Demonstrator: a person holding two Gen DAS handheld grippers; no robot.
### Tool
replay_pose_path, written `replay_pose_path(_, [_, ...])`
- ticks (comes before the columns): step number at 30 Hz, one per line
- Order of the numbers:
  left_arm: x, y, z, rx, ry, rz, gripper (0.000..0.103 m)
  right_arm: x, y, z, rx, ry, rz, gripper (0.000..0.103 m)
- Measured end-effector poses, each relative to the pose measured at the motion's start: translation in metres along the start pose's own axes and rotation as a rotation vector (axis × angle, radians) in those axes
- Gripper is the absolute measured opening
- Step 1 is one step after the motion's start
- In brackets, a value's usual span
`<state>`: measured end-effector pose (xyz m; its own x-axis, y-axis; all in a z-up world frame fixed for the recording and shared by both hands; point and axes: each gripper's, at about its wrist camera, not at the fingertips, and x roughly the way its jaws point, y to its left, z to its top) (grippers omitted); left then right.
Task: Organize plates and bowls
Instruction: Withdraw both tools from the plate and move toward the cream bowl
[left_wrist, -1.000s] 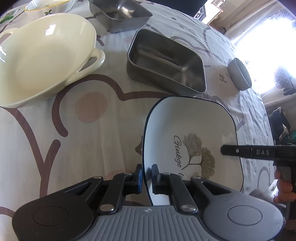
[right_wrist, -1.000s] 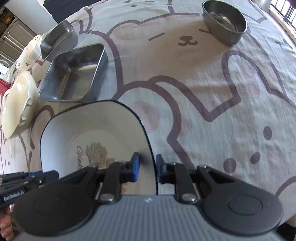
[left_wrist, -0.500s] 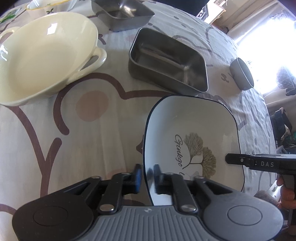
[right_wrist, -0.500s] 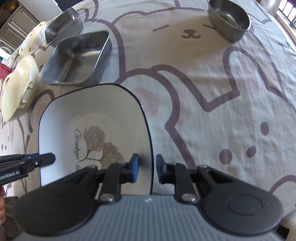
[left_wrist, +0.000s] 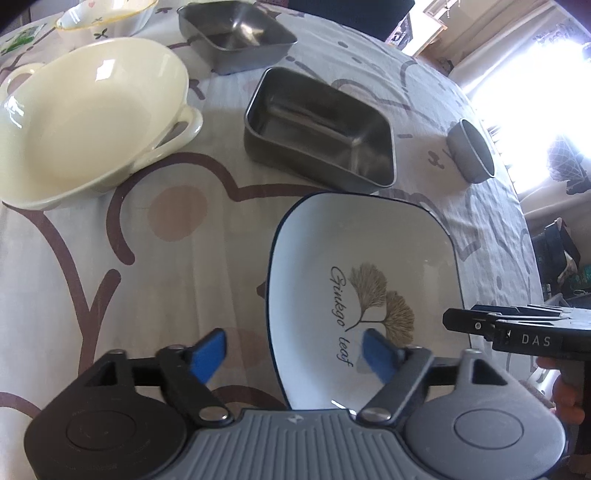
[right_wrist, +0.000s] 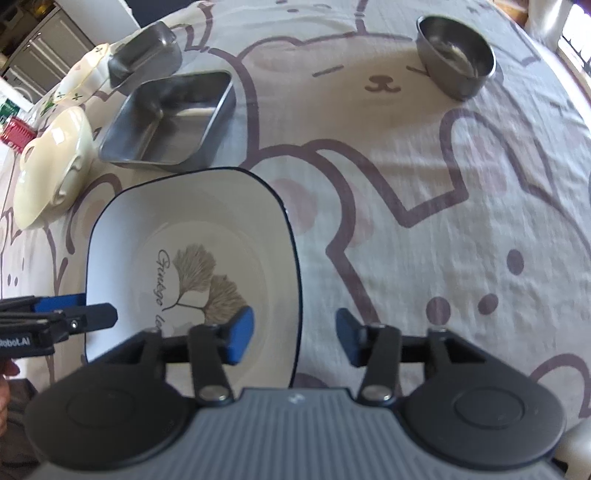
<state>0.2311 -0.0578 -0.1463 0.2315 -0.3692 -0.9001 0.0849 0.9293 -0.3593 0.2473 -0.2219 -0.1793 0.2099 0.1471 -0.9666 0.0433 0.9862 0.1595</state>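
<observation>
The square white plate (left_wrist: 365, 266) with the ginkgo print lay flat on the bear-patterned tabletop (right_wrist: 424, 206), just in front of the larger steel tray (left_wrist: 321, 127). Both claws had just been opening: the left claw (left_wrist: 295, 356) and right claw (right_wrist: 293, 334) each stood spread astride a plate rim, pads clear of it.

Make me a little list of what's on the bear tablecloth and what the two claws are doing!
plate: white square ginkgo plate with dark rim, lying on the tablecloth
left claw: open, jaws just opened, plate's edge between them, untouched
right claw: open, just opened, astride the opposite edge
metal trays: large tray behind the plate, small tray farther back
cream bowl: two handles, empty
round metal bowl: off alone
flowered dish: at far edge
</observation>
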Motion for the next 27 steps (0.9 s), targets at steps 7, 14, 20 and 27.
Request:
replay_pose_path(7, [-0.021,-0.003,-0.005,0.040,-0.063,-0.014,0.103,-0.018,0.000,-0.003,0.016,-0.064,0.017,0.095])
replay_pose_path(14, [-0.062,0.007,-0.004,0.045,-0.197,-0.040,0.103,-0.054,0.013,-0.006,-0.013,-0.242,0.060,0.103])
replay_pose_path(20, [-0.107,0.024,0.012,0.018,-0.339,-0.055,0.103,-0.087,0.034,0.000,-0.013,-0.420,0.146,0.103])
replay_pose_path(27, [-0.150,0.044,0.046,0.026,-0.497,0.072,0.103,-0.108,0.089,0.026,-0.034,-0.510,0.296,0.103])
